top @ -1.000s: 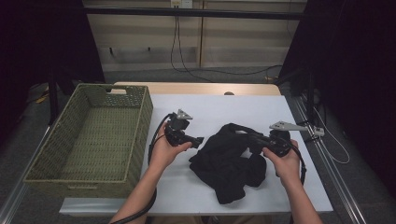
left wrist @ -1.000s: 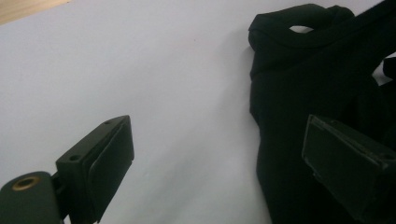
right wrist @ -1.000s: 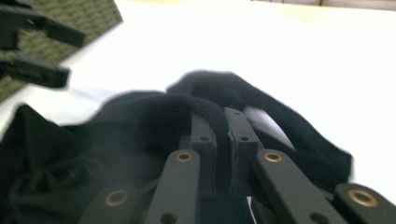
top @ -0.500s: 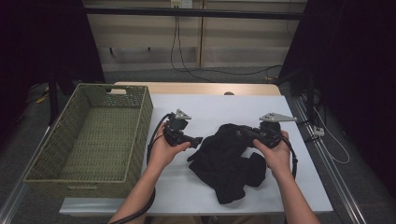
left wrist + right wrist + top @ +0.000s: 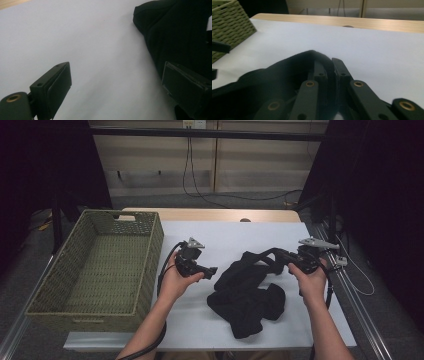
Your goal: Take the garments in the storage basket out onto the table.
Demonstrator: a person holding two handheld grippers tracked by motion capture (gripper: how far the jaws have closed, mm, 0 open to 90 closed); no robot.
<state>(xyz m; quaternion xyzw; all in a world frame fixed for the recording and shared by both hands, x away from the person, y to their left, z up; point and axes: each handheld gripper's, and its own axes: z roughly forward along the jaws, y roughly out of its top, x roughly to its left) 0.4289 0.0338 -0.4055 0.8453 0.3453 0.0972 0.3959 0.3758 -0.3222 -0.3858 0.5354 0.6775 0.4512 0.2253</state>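
Your right gripper has drawn the black garment rightward, fingers clamped on its edge, probably to spread it; left gripper fingers wide.

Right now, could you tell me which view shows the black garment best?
The high view: the whole black garment lies on the white table. The right gripper view shows only the fold pinched in its tongs; the left gripper view shows one edge.

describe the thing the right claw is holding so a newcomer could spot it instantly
Start at the white table, with the green woven basket on its left side. Right of the basket, between the person's two hands, lies a crumpled black garment. It is the only dark, soft thing on the white surface, and the right claw is pinching its upper edge, lifting a strip.
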